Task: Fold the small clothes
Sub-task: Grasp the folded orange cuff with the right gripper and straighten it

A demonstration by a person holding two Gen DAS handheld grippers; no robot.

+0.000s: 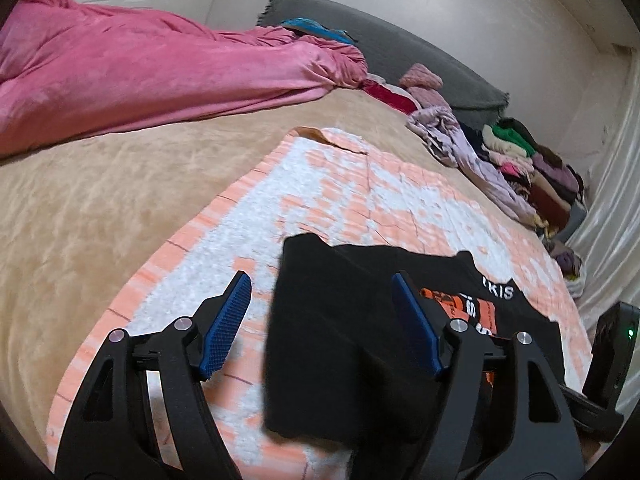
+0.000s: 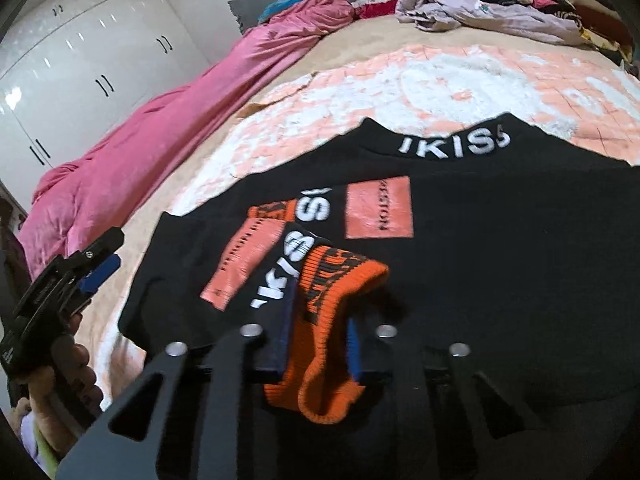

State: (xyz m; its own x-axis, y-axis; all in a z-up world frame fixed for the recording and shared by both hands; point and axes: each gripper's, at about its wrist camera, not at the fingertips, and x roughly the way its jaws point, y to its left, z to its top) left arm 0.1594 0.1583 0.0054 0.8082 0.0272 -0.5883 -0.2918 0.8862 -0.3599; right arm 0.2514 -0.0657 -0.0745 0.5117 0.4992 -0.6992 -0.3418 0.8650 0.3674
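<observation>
Between the right tongs (image 2: 320, 320), pressed together on it, sits the orange ribbed cuff (image 2: 340, 280) of the black sweatshirt (image 2: 500, 280), which lies flat ahead on a peach-and-white blanket (image 2: 440, 80). Left tongs (image 1: 320, 320) are spread above a folded black sleeve (image 1: 332, 340). Beyond lie a pink duvet (image 1: 120, 72) and a clothes pile (image 1: 516, 160).

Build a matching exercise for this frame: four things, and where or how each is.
Things:
1. left gripper
2. right gripper
3. pink blanket
4. clothes pile

States:
A. heaped along the bed's far edge
B. shut on the sweatshirt's orange cuff
C. open above the black sweatshirt
D. bunched up beside the white wardrobe

Pairs: 1-C, 2-B, 3-D, 4-A
</observation>
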